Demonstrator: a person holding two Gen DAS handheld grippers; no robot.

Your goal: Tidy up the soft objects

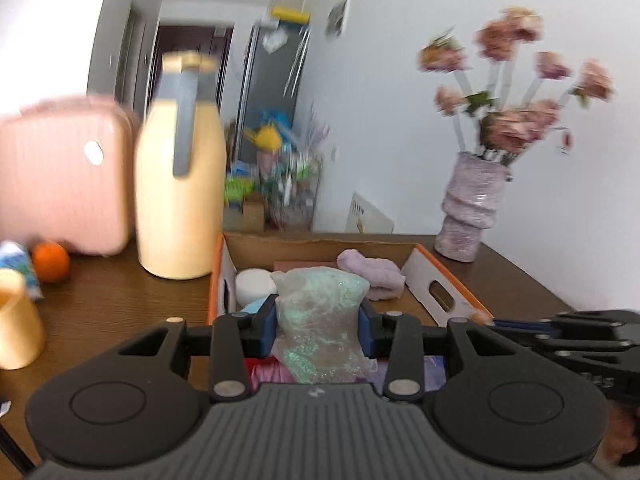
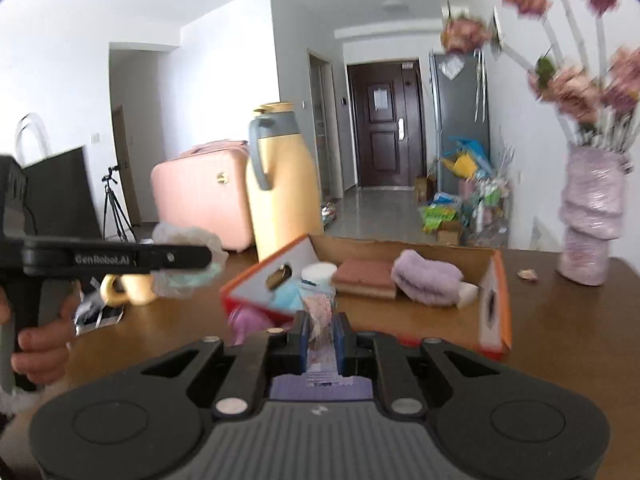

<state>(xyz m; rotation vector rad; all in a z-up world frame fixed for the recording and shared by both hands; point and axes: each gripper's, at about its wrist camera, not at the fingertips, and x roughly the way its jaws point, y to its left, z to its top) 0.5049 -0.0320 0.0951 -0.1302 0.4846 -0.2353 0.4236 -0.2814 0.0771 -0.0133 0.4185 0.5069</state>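
Over the box point(image 1: 436, 276), left tool point(image 1: 318, 322) grips glittery bag point(image 1: 320, 312), right tool point(image 2: 323, 334) pinches cloth point(image 2: 320, 312).

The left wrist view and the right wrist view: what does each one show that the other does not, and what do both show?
Only the left wrist view shows the orange on the table and the glittery bag clamped in the left gripper.

Only the right wrist view shows the sponge, the tripod and the patterned cloth pinched in the right gripper.

Both show the cardboard box, purple towel, yellow jug, pink suitcase and vase.
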